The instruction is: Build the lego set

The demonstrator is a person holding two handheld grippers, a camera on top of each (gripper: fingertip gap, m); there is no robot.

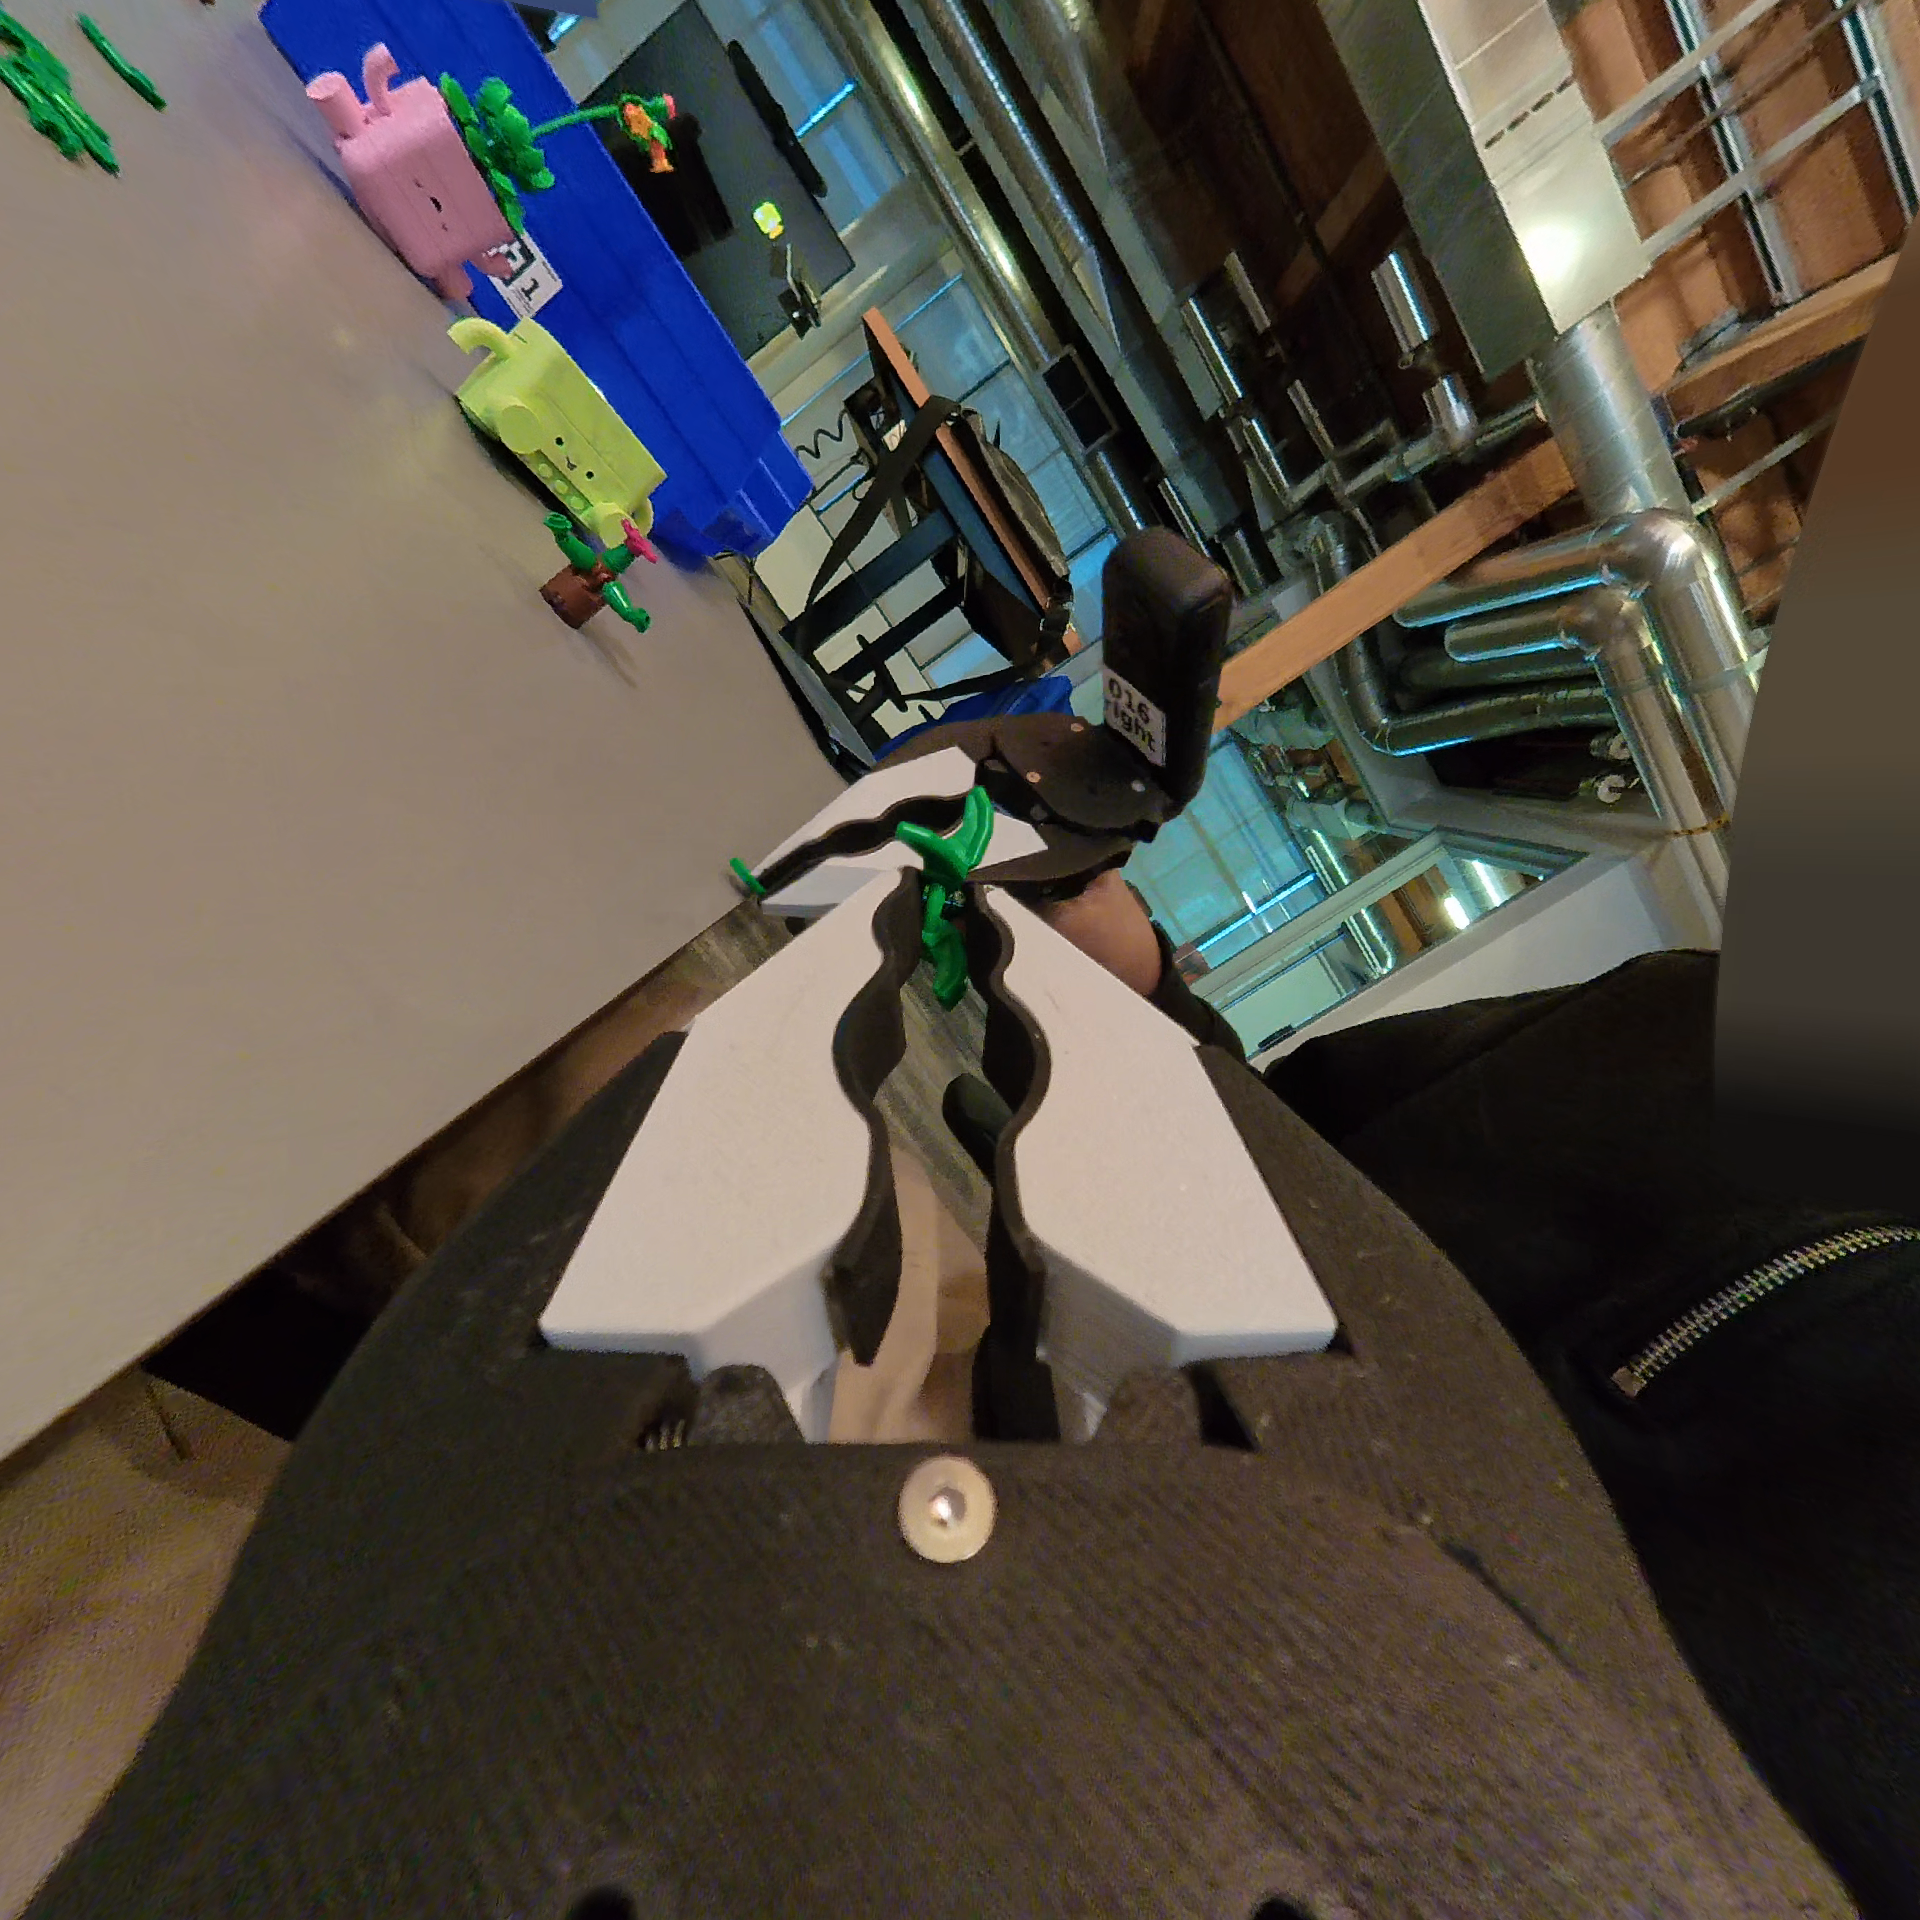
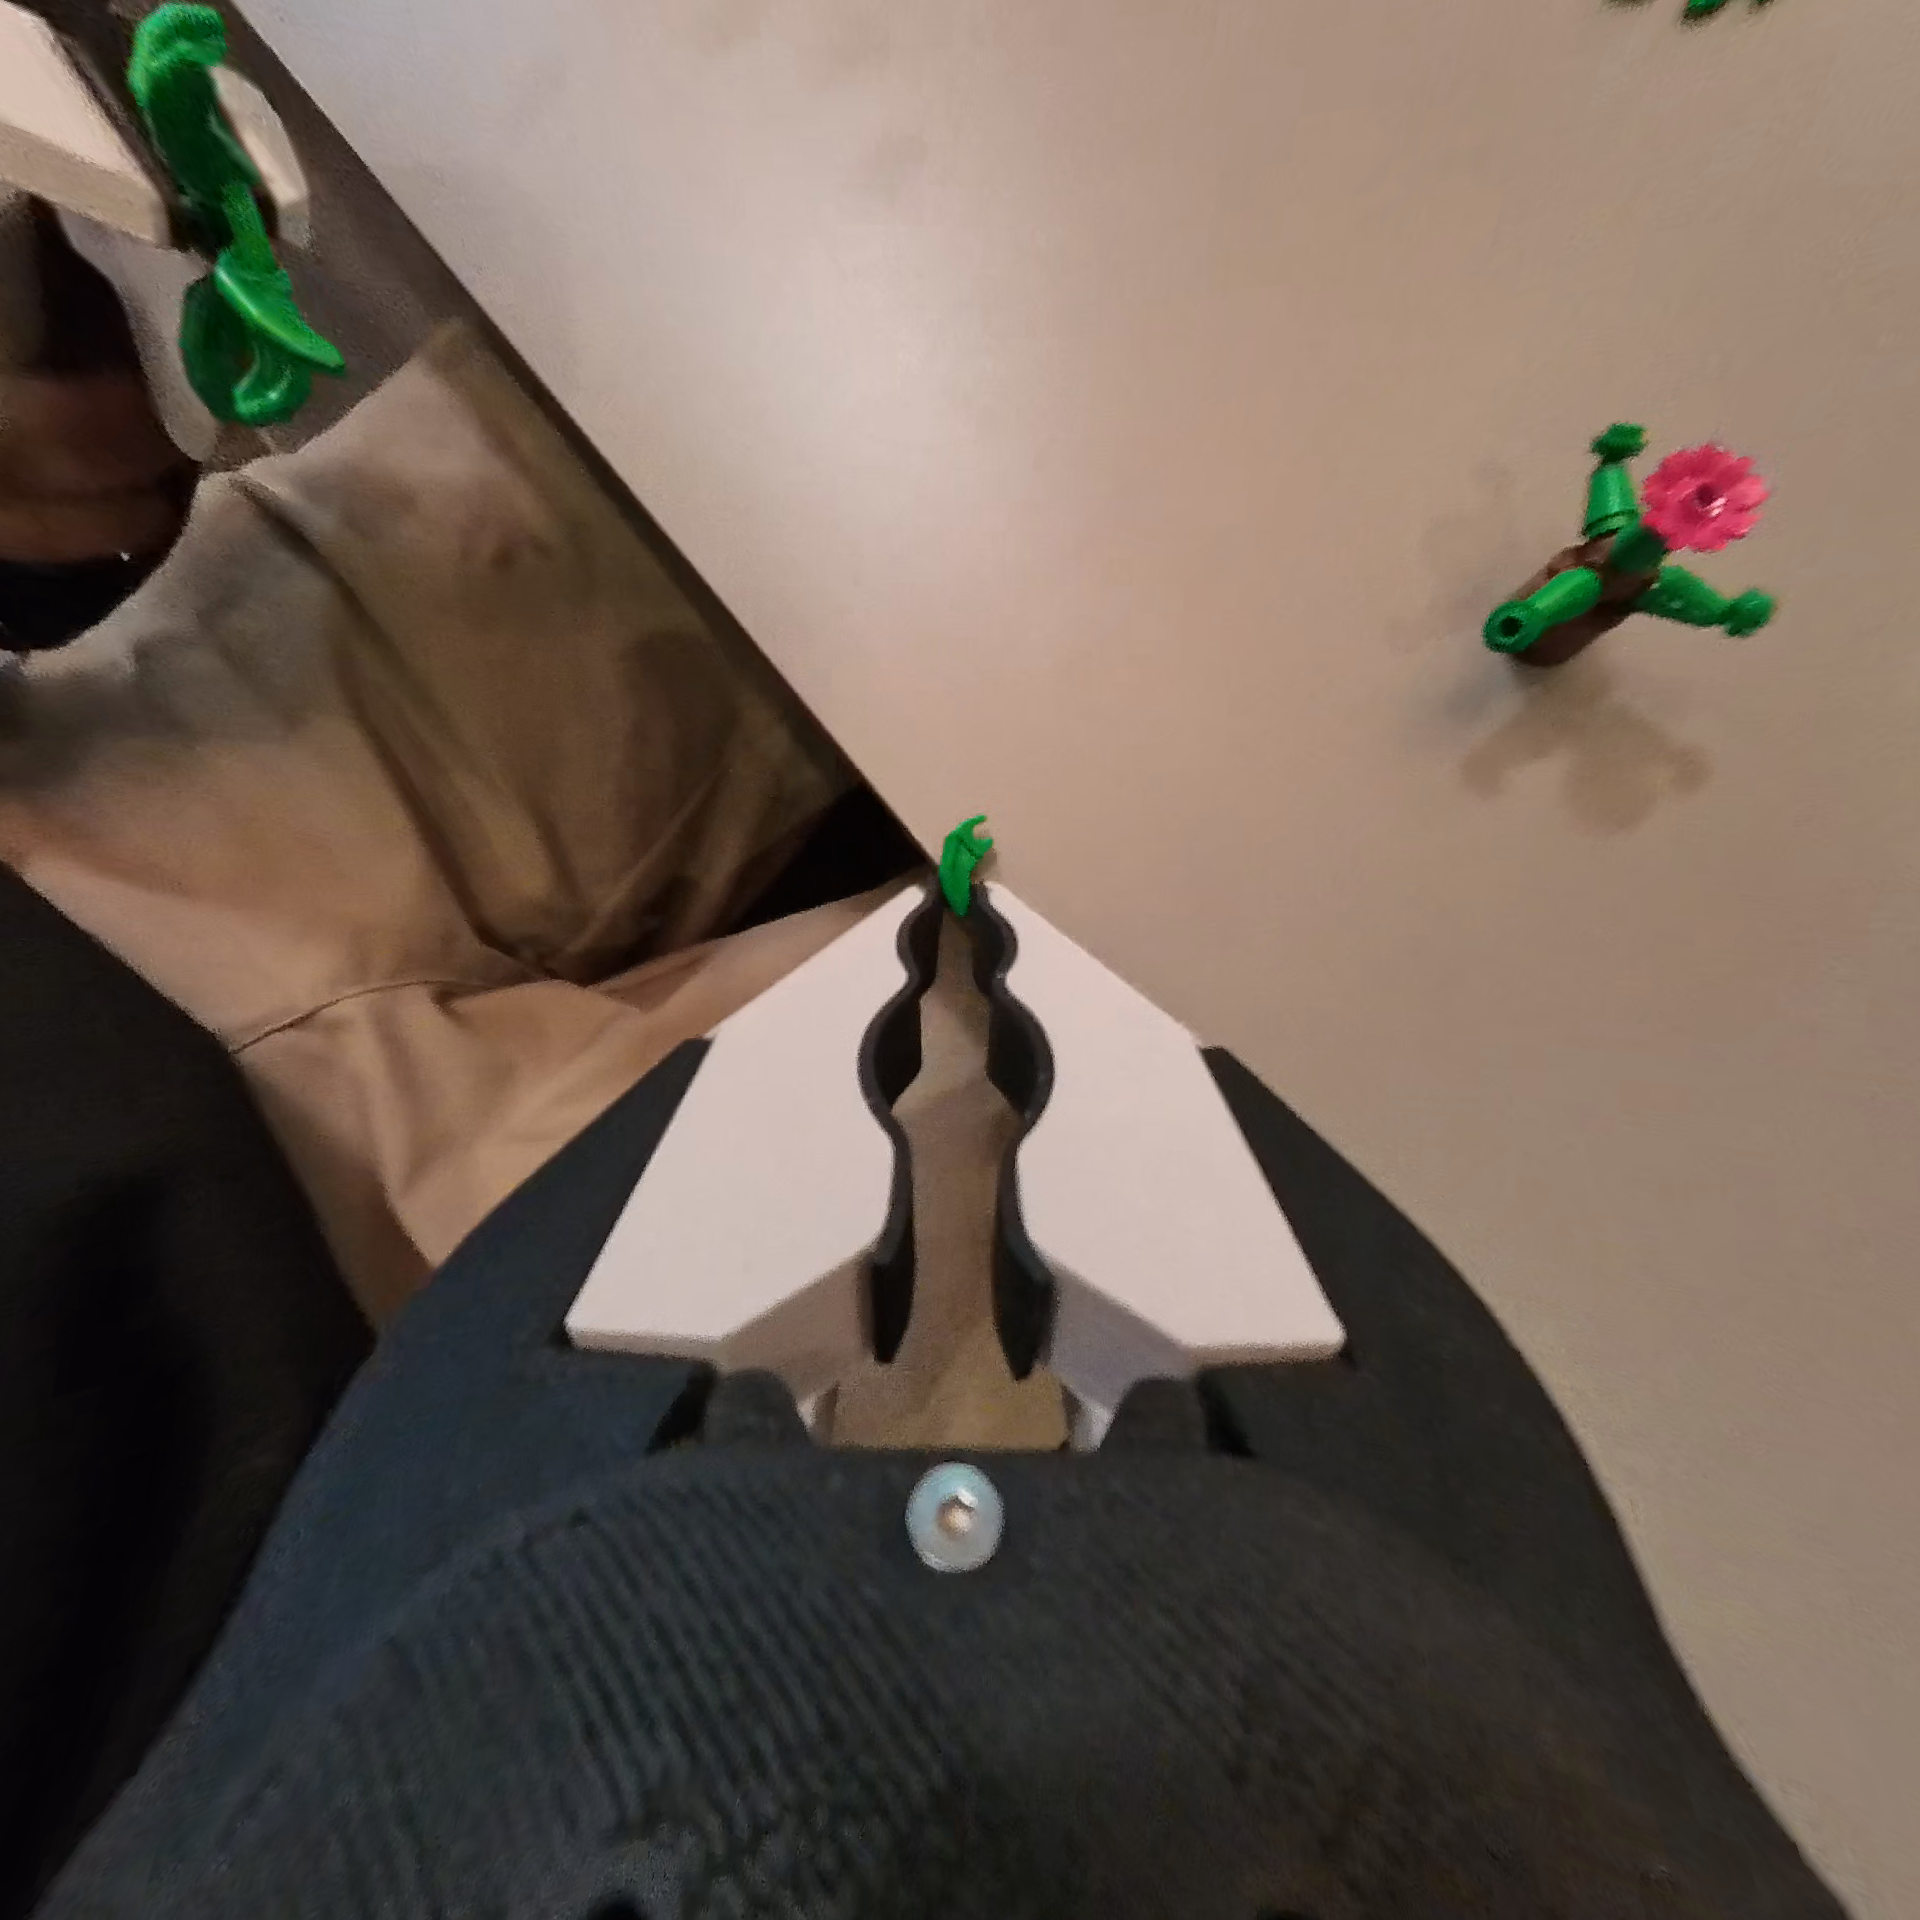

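My left gripper point(image 1: 935, 883) is shut on a green leafy stem piece point(image 1: 943, 940), held in the air just off the table's edge. My right gripper point(image 2: 961, 896) is shut on a small green clip piece point(image 2: 964, 852) at the table edge. In the left wrist view the right gripper point(image 1: 774, 871) lies just beyond my left fingertips, its small green piece point(image 1: 740, 869) sticking out. In the right wrist view the left gripper point(image 2: 197, 197) with its leafy stem point(image 2: 234, 301) sits at the top left, apart from the right one.
On the grey table point(image 1: 260, 727) stand a brown stump with green stems and a pink flower point(image 2: 1621, 561), also in the left wrist view point(image 1: 592, 587), a lime pot point(image 1: 561, 436), a pink pot with greenery point(image 1: 416, 177), a blue bin point(image 1: 644, 312) and loose green pieces point(image 1: 52, 94). The tips of one gripper are about 12 cm away from the tips of the other. My right tips are roughly 20 cm from the lime pot point(image 1: 561, 436).
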